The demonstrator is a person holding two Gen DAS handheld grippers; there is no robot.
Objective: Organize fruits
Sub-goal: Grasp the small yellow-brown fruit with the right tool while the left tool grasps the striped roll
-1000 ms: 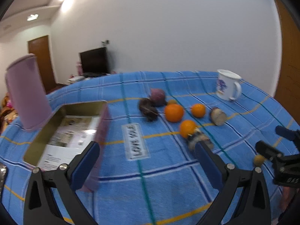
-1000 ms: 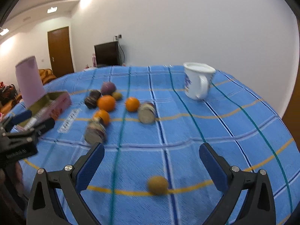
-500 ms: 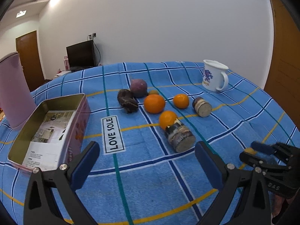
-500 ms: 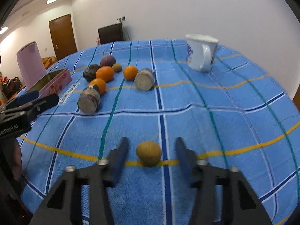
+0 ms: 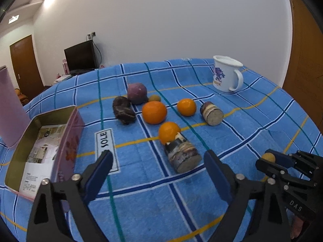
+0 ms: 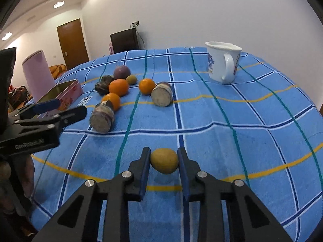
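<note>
Small round yellow-brown fruit (image 6: 164,160): clenched between right tongs (image 6: 164,162), just above blue checked counter cloth (image 6: 222,121), for sorting | left tongs (image 5: 158,167) narrowing, empty, aimed at cut striped cylinder (image 5: 182,155) | open pink tin box (image 5: 40,151) probably the destination.

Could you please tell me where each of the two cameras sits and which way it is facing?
Left wrist: sits on the left gripper, looking forward and down past its jaws, which have just been closing, at a cut roll and open tin.
Right wrist: sits on the right gripper, shut on a small yellow fruit.
Shared: oranges, mug, each other's gripper.
</note>
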